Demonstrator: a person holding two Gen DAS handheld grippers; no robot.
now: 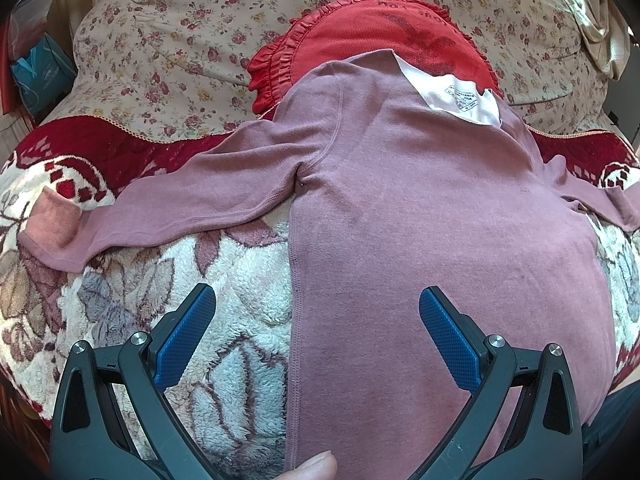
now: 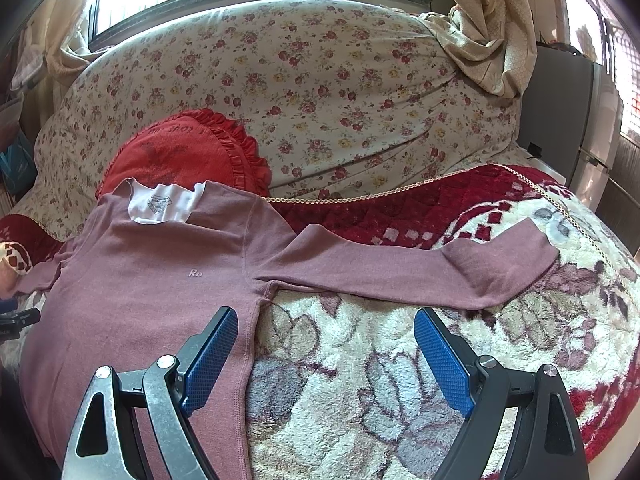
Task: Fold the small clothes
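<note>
A small mauve long-sleeved shirt (image 1: pixel 420 216) lies flat on a fleecy floral blanket (image 1: pixel 224 280), collar away from me, with a white label (image 1: pixel 460 98) showing at the neck. Both sleeves are spread out sideways. My left gripper (image 1: pixel 316 304) is open and empty, hovering over the shirt's left side seam near the hem. In the right wrist view the shirt (image 2: pixel 152 272) lies at the left with its right sleeve (image 2: pixel 420 264) stretched out to the right. My right gripper (image 2: pixel 324 324) is open and empty, over the shirt's right side seam and the blanket (image 2: pixel 360 368).
A red frilled cushion (image 1: pixel 360 36) lies behind the collar, also in the right wrist view (image 2: pixel 184 148). A flowered quilt (image 2: pixel 320 80) is piled behind it. A window and a curtain (image 2: pixel 480 20) stand at the back. A thumb (image 1: pixel 316 468) shows at the bottom edge.
</note>
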